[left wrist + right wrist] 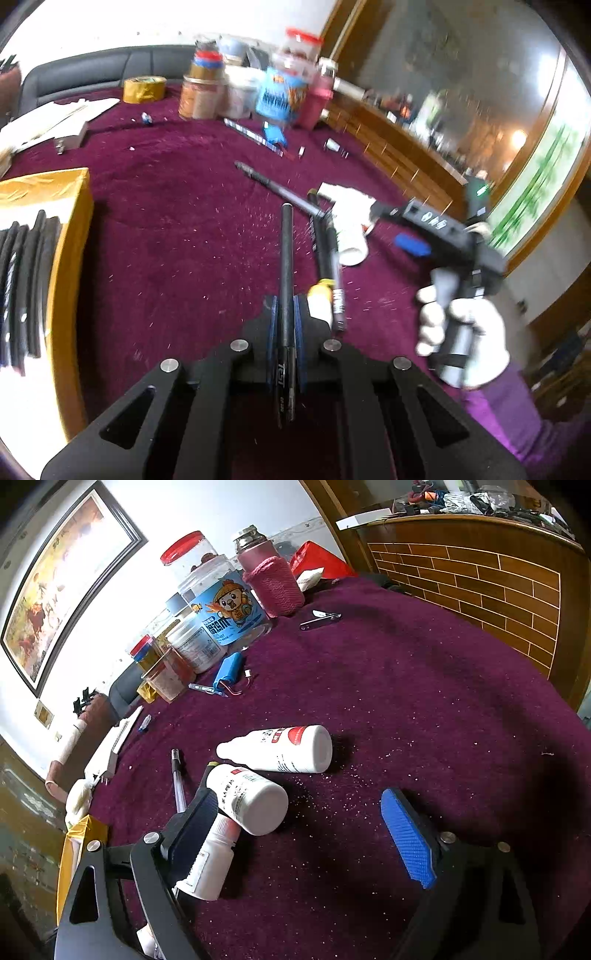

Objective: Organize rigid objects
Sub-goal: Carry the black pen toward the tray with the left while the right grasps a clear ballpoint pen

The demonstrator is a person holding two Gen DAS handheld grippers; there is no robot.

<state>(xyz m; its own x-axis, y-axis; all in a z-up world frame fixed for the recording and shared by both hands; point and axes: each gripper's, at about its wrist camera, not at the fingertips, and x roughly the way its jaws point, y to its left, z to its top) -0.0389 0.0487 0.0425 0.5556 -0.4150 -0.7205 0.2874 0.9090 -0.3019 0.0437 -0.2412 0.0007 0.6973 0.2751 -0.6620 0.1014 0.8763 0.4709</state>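
both claws differ — left claw point(284, 314) pinches black pen point(286, 266), right claw point(299, 834) seemingly spread.

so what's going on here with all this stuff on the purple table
A person is tidying with a handheld gripper in each hand. The left gripper is shut on a black pen, near a yellow box that already holds dark pens. The right gripper is open, hovering by three white bottles lying on the purple cloth. Jars stand at the back.
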